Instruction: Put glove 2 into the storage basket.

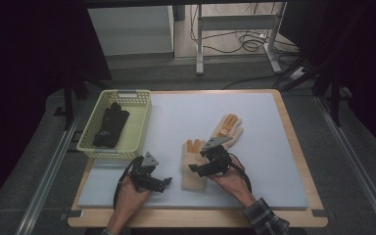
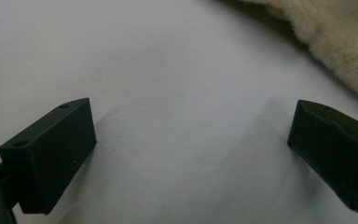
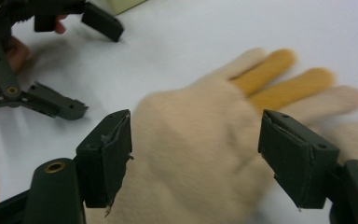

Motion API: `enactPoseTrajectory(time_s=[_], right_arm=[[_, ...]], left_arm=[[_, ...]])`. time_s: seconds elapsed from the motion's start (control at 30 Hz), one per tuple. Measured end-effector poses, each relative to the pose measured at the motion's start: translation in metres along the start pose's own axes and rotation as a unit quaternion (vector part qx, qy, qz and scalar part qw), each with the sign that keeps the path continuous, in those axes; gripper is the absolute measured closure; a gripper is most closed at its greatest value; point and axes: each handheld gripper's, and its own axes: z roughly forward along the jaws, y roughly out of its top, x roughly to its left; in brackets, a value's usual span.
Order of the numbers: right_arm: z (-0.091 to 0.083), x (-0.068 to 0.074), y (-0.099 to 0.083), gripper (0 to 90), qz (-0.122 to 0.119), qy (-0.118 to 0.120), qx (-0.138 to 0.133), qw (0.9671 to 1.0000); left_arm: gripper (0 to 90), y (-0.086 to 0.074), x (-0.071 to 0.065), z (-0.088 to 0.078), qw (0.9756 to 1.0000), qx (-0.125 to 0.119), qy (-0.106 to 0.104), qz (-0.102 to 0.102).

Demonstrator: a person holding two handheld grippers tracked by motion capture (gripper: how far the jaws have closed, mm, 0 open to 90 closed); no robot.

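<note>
Fingers of the left gripper (image 1: 168,181) stand spread with nothing between them; in the left gripper view its two black pads (image 2: 51,158) sit wide apart over the bare white mat (image 2: 182,116), with a fuzzy cream edge of the near glove (image 2: 340,42) at about 2 o'clock. In the high view this gripper lies at about 7 o'clock on the mat, just left of that glove's cuff.

At 10 o'clock on the table a pale yellow basket (image 1: 142,115) holds a black glove (image 1: 110,125).

Right of the left gripper, the near cream glove (image 1: 194,169) lies flat at about 6 o'clock on the mat, its orange middle fingers pointing toward 12. The right gripper (image 1: 193,168) is over it, jaws spread; in the right gripper view its pads (image 3: 109,156) straddle the glove's palm (image 3: 191,154) on both sides, open and not pressing the fabric.

A second cream glove (image 1: 227,128) with orange fingers lies just beyond, toward 1 o'clock, partly behind the right gripper's grey plate.
</note>
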Motion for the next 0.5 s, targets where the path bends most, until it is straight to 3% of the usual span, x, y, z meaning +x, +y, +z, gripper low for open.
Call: enactPoseTrajectory(time_s=[0.27,0.5], right_arm=[[-0.021,-0.03,-0.005,39.4,0.012,-0.054,-0.007,0.9984],[-0.037,-0.063,-0.004,50.3,0.031,-0.111,-0.02,0.9931]], left_arm=[[0.9,0.0,0.0,0.0,1.0,0.0,0.0,-0.001],[0.9,0.0,0.0,0.0,1.0,0.0,0.0,-0.001]])
